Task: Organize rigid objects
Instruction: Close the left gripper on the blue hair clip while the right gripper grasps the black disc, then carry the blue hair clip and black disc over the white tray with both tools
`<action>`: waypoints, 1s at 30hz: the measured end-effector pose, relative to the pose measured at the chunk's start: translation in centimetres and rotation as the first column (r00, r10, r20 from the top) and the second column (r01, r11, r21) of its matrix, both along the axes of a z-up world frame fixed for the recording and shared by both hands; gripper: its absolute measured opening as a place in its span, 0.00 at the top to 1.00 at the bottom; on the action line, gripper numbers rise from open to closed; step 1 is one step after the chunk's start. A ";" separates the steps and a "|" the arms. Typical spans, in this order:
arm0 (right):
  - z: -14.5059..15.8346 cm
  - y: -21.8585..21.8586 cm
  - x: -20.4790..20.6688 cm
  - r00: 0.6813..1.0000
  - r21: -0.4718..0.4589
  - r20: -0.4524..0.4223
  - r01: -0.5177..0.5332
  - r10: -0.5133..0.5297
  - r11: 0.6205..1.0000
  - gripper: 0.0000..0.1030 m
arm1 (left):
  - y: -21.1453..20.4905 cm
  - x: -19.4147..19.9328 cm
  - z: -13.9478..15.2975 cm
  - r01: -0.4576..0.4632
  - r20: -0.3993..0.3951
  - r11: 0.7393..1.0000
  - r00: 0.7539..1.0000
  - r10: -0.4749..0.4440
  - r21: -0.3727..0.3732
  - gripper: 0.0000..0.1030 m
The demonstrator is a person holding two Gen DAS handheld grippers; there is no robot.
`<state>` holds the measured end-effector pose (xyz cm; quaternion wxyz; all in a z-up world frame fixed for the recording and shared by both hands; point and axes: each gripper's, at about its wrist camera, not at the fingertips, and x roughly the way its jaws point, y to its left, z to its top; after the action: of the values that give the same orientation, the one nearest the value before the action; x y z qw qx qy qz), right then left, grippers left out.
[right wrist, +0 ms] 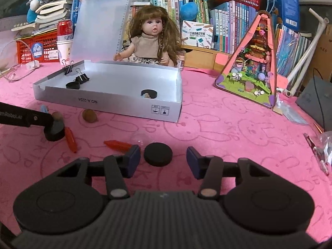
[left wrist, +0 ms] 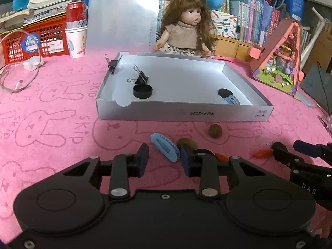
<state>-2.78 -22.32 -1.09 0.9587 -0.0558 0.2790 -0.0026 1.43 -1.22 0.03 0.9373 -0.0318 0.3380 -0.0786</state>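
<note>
crowded bookshelves (right wrist: 228, 18) behind pink tablecloth (right wrist: 228, 128)

We are seeing a pink cloth (right wrist: 228, 128) printed with rabbit outlines lying under our dark-blue-padded tools. A black disc (right wrist: 158, 154) is sitting between the right pads, red-orange crayons (right wrist: 117, 145) left of them, a light-blue clip (left wrist: 165, 146) ahead of the left pads, beyond it a silver-grey box (left wrist: 182, 115).

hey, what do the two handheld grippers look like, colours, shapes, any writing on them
Both are matte black with a wide body, two round raised discs, silver pivot pins and linked bars leading to dark blue finger pads. The left gripper has a smooth body; the right gripper has a ribbed one. White lettering shows on each gripper's side in the other's view, only partly readable.
</note>
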 end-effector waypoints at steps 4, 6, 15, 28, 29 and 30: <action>0.0 -0.4 0.1 1.000 0.016 -0.004 0.009 -0.009 1.000 0.44 | 0.5 -0.1 0.2 -0.036 0.009 0.999 0.999 0.036 0.011 0.69; -0.1 -0.4 0.1 1.000 0.018 -0.005 0.009 -0.009 1.000 0.46 | 0.8 0.0 0.1 -0.047 0.010 0.999 0.999 0.046 0.016 0.69; -0.4 -0.4 0.2 1.000 0.047 -0.010 0.008 -0.008 0.999 0.55 | 0.5 0.2 -0.3 -0.046 0.014 0.999 0.999 0.046 0.021 0.69; 0.6 -0.1 0.3 1.000 0.083 -0.001 0.001 -0.001 0.997 0.66 | 0.7 -0.6 1.3 -0.030 0.041 1.000 0.999 0.030 0.009 0.88; 0.8 -0.2 0.4 1.000 0.090 0.000 0.002 -0.002 0.996 0.66 | 0.7 -0.6 1.6 -0.028 0.048 1.000 0.998 0.028 0.009 0.88; 1.1 -0.3 0.6 1.000 0.098 0.001 0.005 -0.005 0.995 0.66 | 0.7 -0.7 2.0 -0.025 0.057 1.000 0.998 0.025 0.009 0.88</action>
<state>-2.18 -22.65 0.00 0.9604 -0.0080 0.2783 0.0087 0.75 -0.56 2.00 0.9476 -0.0292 0.3113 -0.0661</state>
